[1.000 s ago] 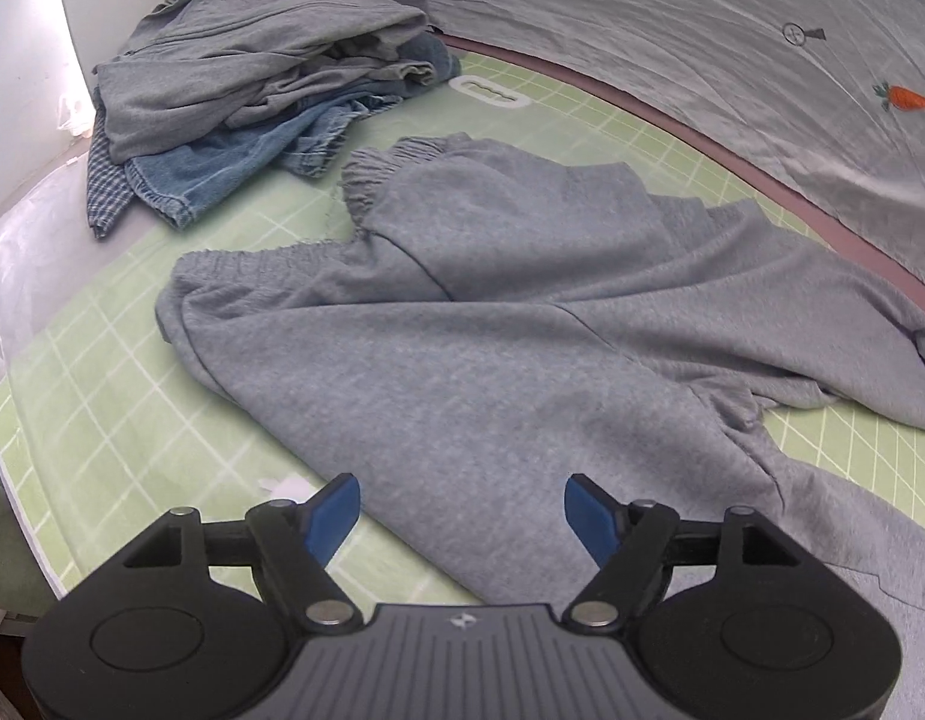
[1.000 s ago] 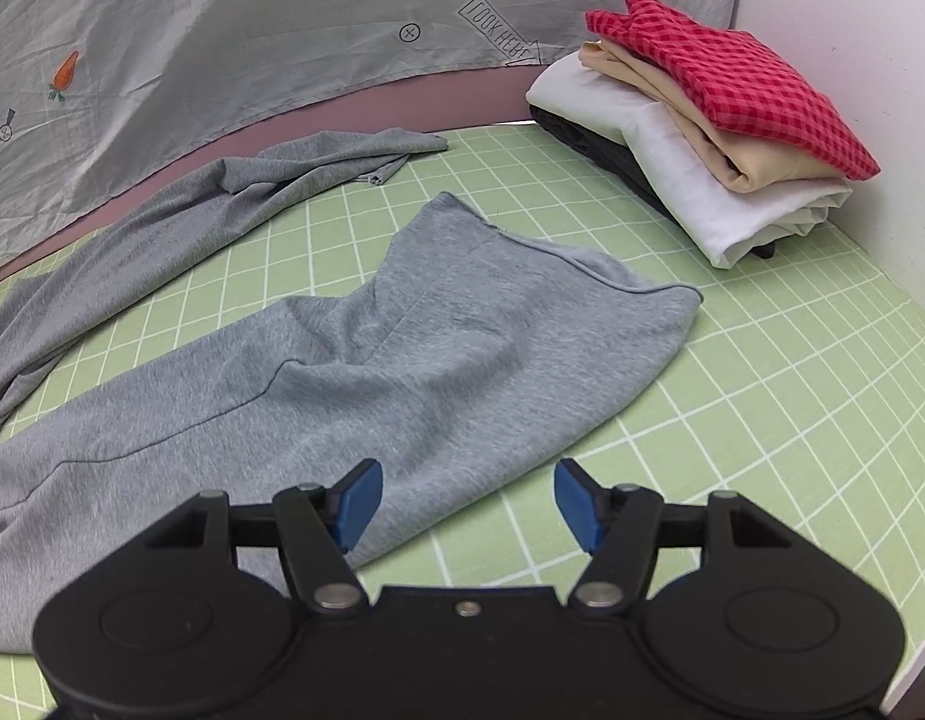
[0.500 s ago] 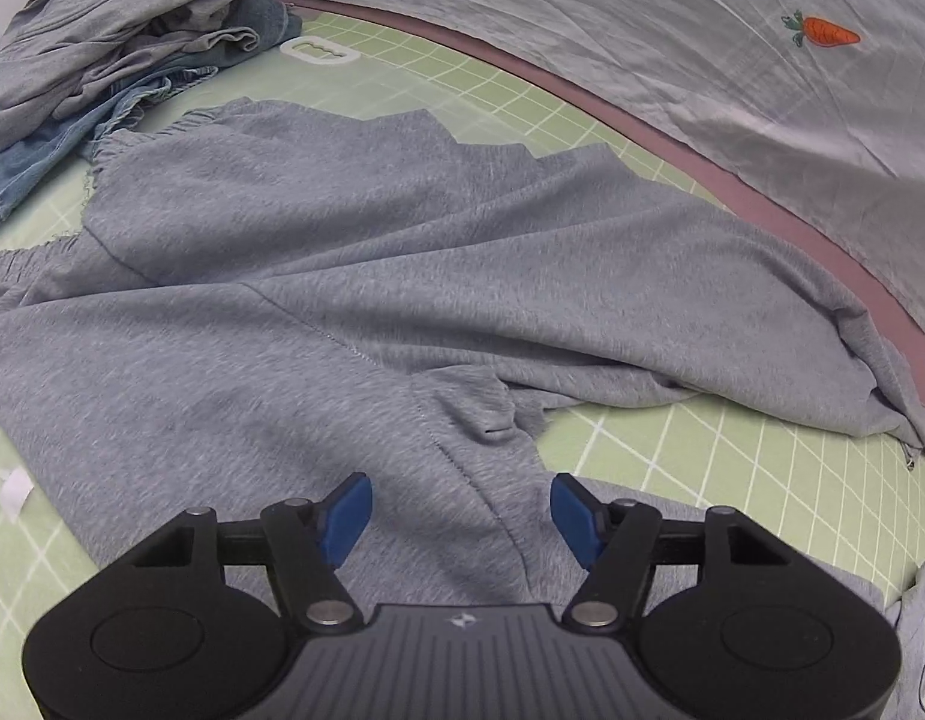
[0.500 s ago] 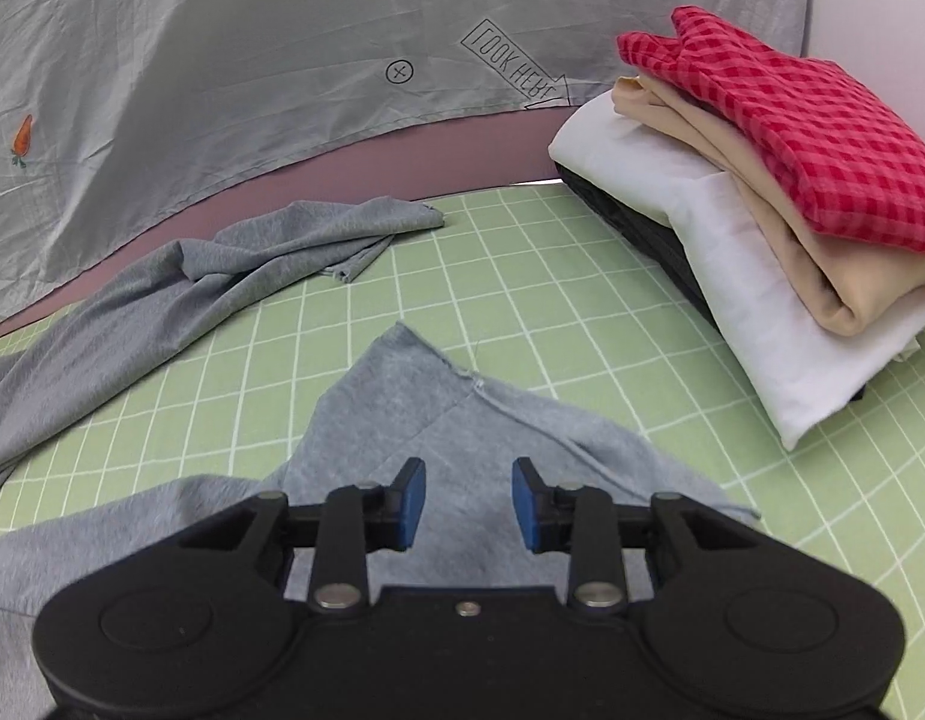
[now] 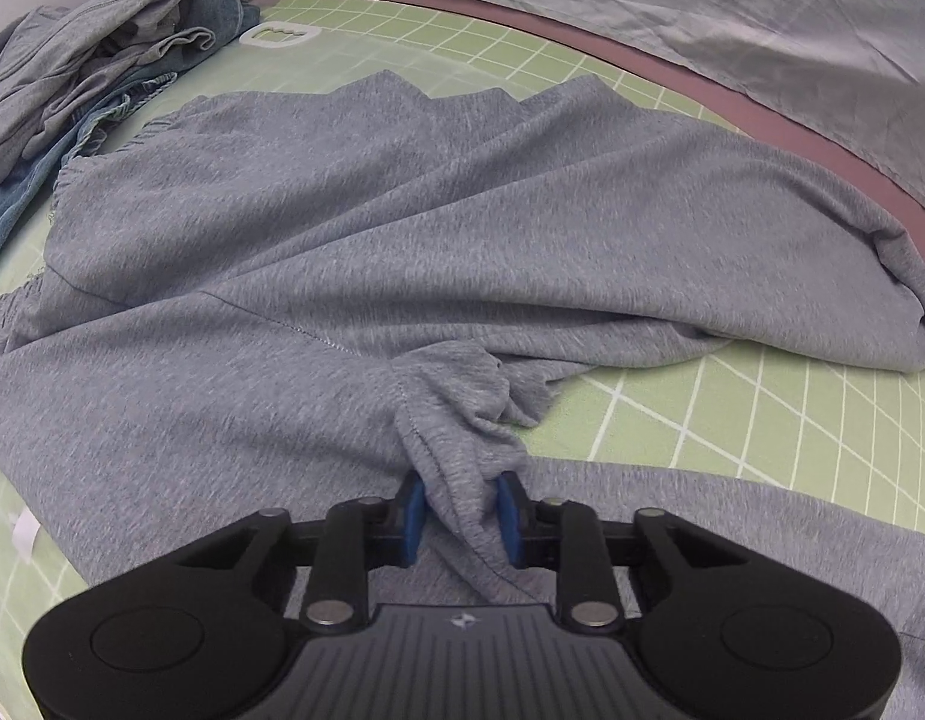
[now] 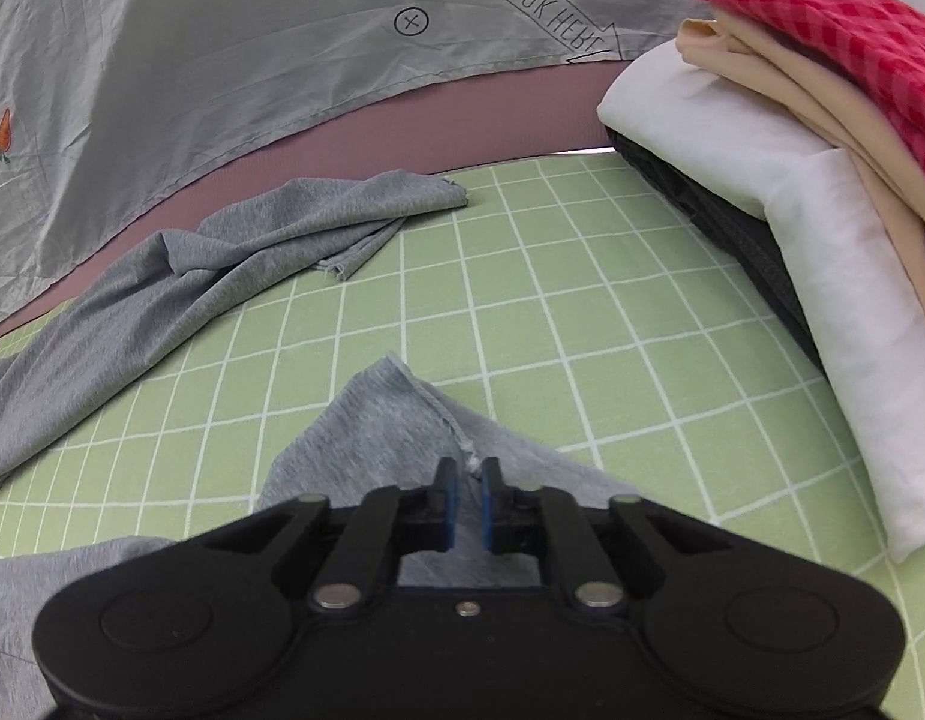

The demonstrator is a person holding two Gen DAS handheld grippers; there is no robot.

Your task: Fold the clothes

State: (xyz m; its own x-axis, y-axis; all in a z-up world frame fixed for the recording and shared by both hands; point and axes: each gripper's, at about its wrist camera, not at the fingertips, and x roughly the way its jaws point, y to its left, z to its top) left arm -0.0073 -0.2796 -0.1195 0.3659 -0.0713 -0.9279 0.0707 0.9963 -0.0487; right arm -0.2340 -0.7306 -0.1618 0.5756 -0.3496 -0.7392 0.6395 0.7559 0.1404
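Gripping grey pants [image 5: 402, 252] on mat [image 6: 522, 312]: L gripper [image 5: 461, 507] pinches crotch bunch, R gripper [image 6: 469, 495] nearly closed on leg hem. Lift both evenly, carry twd 11 o'clock leg, keep fabric taut.

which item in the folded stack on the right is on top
The red checked cloth. It lies over the beige piece, the white one and the dark one at the bottom.

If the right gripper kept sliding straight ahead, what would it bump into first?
The right gripper, shut on the grey knit garment, points across bare green grid mat. Straight ahead it would probably first reach the garment's crumpled far end; depth is unclear.
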